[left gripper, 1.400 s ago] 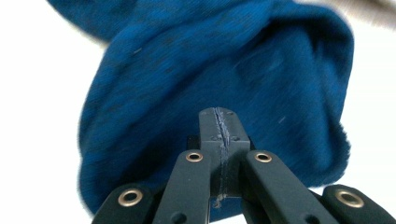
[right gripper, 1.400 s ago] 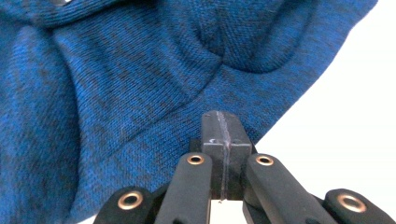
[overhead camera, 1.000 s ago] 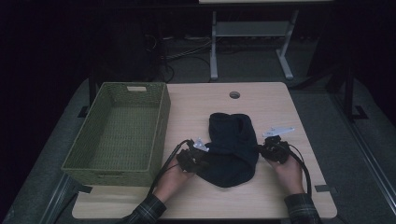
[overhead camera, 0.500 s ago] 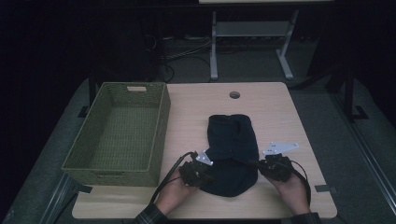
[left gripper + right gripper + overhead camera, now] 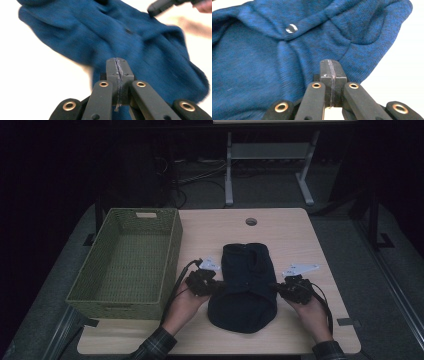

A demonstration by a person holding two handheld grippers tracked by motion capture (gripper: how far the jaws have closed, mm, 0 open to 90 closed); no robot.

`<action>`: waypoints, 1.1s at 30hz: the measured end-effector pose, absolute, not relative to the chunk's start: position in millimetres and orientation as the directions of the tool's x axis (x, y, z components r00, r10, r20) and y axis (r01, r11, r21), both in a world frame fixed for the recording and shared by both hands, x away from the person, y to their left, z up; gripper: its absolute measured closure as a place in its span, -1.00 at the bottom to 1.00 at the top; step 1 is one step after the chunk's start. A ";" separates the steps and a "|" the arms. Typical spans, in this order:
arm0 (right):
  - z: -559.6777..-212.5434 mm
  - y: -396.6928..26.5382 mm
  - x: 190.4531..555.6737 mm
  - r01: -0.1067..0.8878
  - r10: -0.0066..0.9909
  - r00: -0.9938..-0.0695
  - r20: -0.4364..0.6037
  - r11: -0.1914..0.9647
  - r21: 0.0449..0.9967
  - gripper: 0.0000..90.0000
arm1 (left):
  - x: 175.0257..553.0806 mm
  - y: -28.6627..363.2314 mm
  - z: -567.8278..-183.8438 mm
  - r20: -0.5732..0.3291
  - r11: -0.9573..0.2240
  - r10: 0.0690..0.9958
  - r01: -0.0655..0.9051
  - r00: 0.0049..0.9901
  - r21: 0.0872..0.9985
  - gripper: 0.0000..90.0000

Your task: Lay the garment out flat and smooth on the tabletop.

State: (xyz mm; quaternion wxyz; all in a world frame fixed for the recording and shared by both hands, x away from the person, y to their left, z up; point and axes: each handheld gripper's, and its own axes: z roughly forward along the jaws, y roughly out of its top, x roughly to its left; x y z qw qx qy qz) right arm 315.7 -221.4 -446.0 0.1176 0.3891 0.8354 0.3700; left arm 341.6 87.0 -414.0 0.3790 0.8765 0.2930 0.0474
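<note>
A dark blue knit garment (image 5: 247,285) lies folded in the middle of the wooden table (image 5: 290,230). My left gripper (image 5: 218,288) is at its left edge and my right gripper (image 5: 276,288) at its right edge, both pointing inward. In the left gripper view the jaws (image 5: 117,62) are shut with blue fibres pinched in the seam, and the garment (image 5: 130,37) drapes away from the tip. The right gripper (image 5: 330,63) is shut too. Creases in the cloth (image 5: 262,62) run in to its tip, below a silver snap (image 5: 291,28).
A green woven basket (image 5: 172,255) stands empty at the left of the table, close to my left hand. A round cable hole (image 5: 251,221) sits in the far part of the tabletop. Beyond the table, desk legs and cables stand on a dark floor.
Both hands drew toward the near edge, then moved back away from it to the garment's sides. The garment's near end now reaches closer to the front edge and looks rounder.
</note>
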 end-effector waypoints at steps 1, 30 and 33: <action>-447.8 -220.7 319.3 0.569 0.739 -0.667 0.093 0.424 0.705 1.00 | 347.8 85.3 -416.2 -0.142 -0.538 0.555 0.484 0.820 0.690 0.99; -463.5 -204.2 318.3 0.566 0.726 -0.687 0.029 0.510 0.648 1.00 | 321.6 79.7 -451.3 -0.160 -0.674 0.507 0.505 0.847 0.540 1.00; -462.7 -202.4 306.9 0.564 0.713 -0.700 0.037 0.520 0.641 1.00 | 315.0 83.7 -451.2 -0.175 -0.671 0.504 0.511 0.846 0.538 1.00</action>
